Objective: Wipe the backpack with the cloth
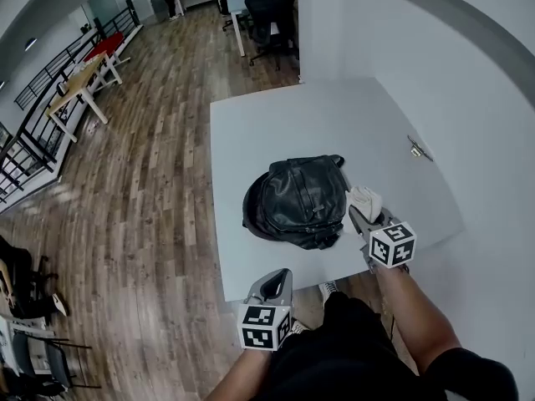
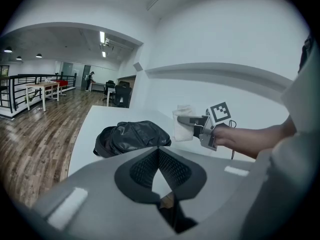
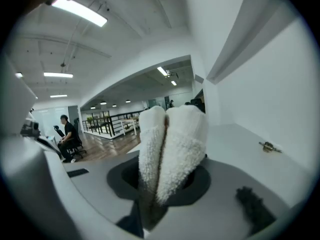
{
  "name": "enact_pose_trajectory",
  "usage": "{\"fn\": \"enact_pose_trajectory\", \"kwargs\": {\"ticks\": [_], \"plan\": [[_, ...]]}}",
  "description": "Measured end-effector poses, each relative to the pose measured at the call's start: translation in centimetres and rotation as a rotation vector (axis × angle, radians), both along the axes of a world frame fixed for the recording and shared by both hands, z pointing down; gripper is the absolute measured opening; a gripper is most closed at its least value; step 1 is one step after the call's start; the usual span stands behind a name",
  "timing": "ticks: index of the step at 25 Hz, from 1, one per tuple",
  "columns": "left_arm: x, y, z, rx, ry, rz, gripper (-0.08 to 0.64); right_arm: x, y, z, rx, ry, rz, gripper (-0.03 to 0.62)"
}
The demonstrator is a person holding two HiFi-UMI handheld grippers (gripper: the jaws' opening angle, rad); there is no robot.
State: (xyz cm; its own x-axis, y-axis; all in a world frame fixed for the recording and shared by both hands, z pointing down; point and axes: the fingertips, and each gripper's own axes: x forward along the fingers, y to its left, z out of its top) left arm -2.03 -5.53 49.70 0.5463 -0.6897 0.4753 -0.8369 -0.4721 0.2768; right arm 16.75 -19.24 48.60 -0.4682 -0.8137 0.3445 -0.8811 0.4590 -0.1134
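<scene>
A black leather backpack (image 1: pixel 301 199) lies slumped on the white table (image 1: pixel 276 124), near its front edge. My right gripper (image 1: pixel 359 214) hovers just right of the backpack and is shut on a folded white cloth (image 1: pixel 366 199). In the right gripper view the cloth (image 3: pixel 172 144) stands up between the jaws and hides their tips. My left gripper (image 1: pixel 277 281) hangs off the table's front edge, below the backpack, shut with nothing in it. The left gripper view shows its tips (image 2: pixel 159 150) meeting, with the backpack (image 2: pixel 131 136) beyond them and the right gripper (image 2: pixel 183 120) with the cloth (image 2: pixel 182 130) to the right.
A small metal object (image 1: pixel 415 149) lies on the table near the white wall (image 1: pixel 451 73) on the right. Office chairs (image 1: pixel 272 15) stand behind the table. Wooden floor (image 1: pixel 159 182) stretches left, with desks (image 1: pixel 79 86) by a railing. A seated person (image 3: pixel 67 134) is far off.
</scene>
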Motion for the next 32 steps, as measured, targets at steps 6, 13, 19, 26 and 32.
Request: {"fn": "enact_pose_trajectory", "kwargs": {"ticks": [6, 13, 19, 26, 32], "plan": [[0.2, 0.6, -1.1, 0.034, 0.005, -0.009, 0.008, -2.1, 3.4, -3.5, 0.055, -0.119, -0.046, 0.087], [-0.4, 1.1, -3.3, 0.095, 0.022, -0.061, 0.008, -3.3, 6.9, -5.6, 0.032, -0.221, -0.12, 0.087], [2.1, 4.0, -4.4, 0.105, 0.05, -0.09, 0.008, -1.7, 11.6, -6.3, 0.009, -0.215, -0.183, 0.087], [6.5, 8.5, -5.4, 0.146, 0.01, -0.103, 0.008, 2.1, 19.4, -7.9, 0.063, -0.141, -0.229, 0.087], [9.9, 13.4, -6.3, 0.107, 0.108, -0.137, 0.008, 5.0, 25.7, -7.6, 0.05, -0.162, -0.256, 0.087]]}}
